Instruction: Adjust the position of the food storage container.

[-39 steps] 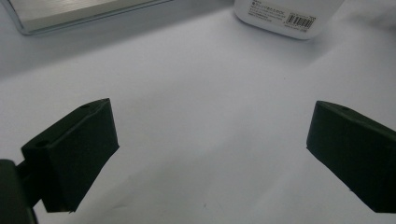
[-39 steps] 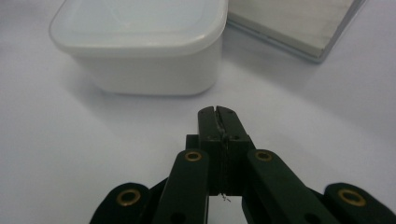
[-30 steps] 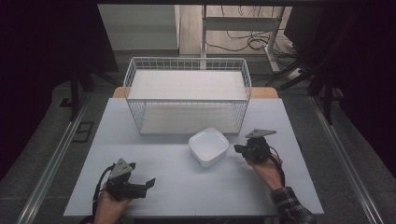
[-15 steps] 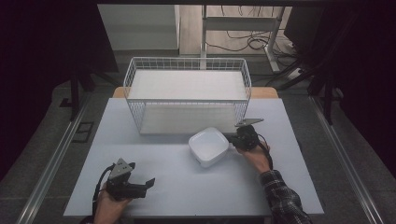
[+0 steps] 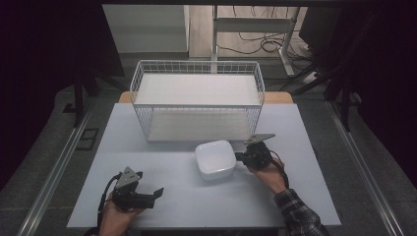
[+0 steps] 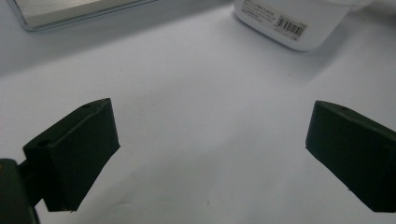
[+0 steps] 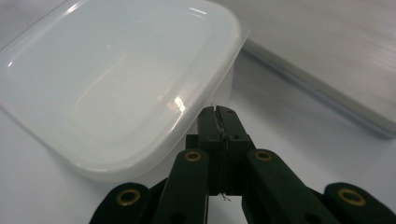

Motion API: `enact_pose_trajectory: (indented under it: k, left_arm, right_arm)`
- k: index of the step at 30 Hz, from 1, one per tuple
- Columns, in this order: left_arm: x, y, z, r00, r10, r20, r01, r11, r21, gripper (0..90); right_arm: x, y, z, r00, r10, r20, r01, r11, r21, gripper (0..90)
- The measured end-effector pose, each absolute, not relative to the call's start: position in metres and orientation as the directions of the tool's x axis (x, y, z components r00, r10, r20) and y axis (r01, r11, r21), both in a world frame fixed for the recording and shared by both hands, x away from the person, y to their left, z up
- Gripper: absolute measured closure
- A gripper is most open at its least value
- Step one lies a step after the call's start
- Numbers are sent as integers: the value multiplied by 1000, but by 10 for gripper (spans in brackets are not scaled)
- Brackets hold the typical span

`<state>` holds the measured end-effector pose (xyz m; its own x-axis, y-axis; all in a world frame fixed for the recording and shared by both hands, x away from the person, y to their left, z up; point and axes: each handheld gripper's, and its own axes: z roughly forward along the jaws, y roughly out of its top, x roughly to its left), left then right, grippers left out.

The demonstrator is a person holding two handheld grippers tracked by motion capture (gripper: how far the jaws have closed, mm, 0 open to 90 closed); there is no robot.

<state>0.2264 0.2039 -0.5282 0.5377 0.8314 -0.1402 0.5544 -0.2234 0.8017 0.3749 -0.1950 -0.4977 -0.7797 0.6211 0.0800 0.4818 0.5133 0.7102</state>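
Note:
A white, lidded plastic container (image 5: pixel 215 159) sits on the pale table (image 5: pixel 167 167), just in front of the wire basket. My right gripper (image 5: pixel 239 157) is at its right side, shut. In the right gripper view the closed jaws (image 7: pixel 217 111) touch the container (image 7: pixel 116 79) just under its lid rim, with nothing seen between them. My left gripper (image 5: pixel 156 194) rests near the front left of the table, held in a hand, and is open. In the left gripper view its two pads (image 6: pixel 210 135) stand wide apart over bare table, with the container's barcoded side (image 6: pixel 289 23) farther off.
A white wire basket (image 5: pixel 196 62) stands at the back middle of the table, a flat pale panel as its floor (image 7: pixel 327 56). Bare table lies between the two grippers and along the front edge. A dark floor and rails flank the table.
My right gripper has moved left up against the container. The container has turned from a skewed pose to nearly square with the table and shifted slightly left. The left gripper stayed put.

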Motion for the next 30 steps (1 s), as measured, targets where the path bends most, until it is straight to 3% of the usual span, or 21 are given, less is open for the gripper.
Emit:
enact_pose_trajectory:
  k: [13, 20, 25, 30]
  left_arm:
    - [226, 204, -528, 542, 829, -139, 554, -227, 801, 20]
    - [226, 205, -527, 540, 828, -150, 552, -214, 806, 21]
    - [225, 206, -526, 553, 820, -150, 548, -222, 807, 20]
    - [225, 207, -526, 557, 815, -162, 544, -211, 812, 19]
  right_arm:
    - [348, -172, -496, -825, 559, 80, 442, 553, 706, 887]
    - [343, -177, -492, -816, 576, 48, 429, 547, 719, 862]
    - [326, -190, -485, -802, 597, 18, 411, 529, 742, 750]
    - [307, -206, -479, -778, 628, -5, 398, 500, 769, 567]
